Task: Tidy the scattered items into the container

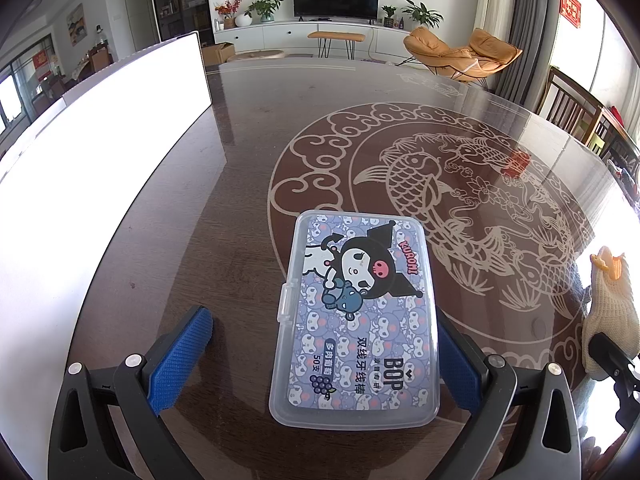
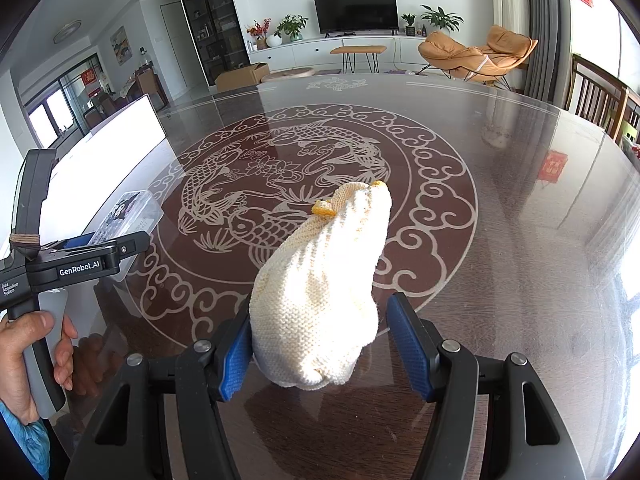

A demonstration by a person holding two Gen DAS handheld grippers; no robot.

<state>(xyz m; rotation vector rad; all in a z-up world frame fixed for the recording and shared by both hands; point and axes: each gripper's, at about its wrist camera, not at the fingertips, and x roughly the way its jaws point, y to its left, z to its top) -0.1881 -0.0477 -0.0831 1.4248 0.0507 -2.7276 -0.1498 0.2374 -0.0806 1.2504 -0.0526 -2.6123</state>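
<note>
Our left claw (image 1: 324, 354) stands wide open around the floss-pick box (image 1: 354, 320), its right pad looking to touch the box's right edge and its left pad well clear of the latch side; nothing is pinched yet. We judge this clear plastic box light, stiff and slick, so we would close across its short width, on the long side walls, near the middle, and squeeze gently so the lid does not pop.

Our right claw (image 2: 316, 346) is about half open with a knitted cotton glove (image 2: 324, 280) lying between the pads, cuff pointing away; the left pad touches it, the right stands just clear. We expect it to be soft, light and floppy, so a firm bite on the bunched body suits it best.

The white container (image 1: 100, 152) sits on the bench (image 1: 248, 128), ahead-left of the left claw.
</note>
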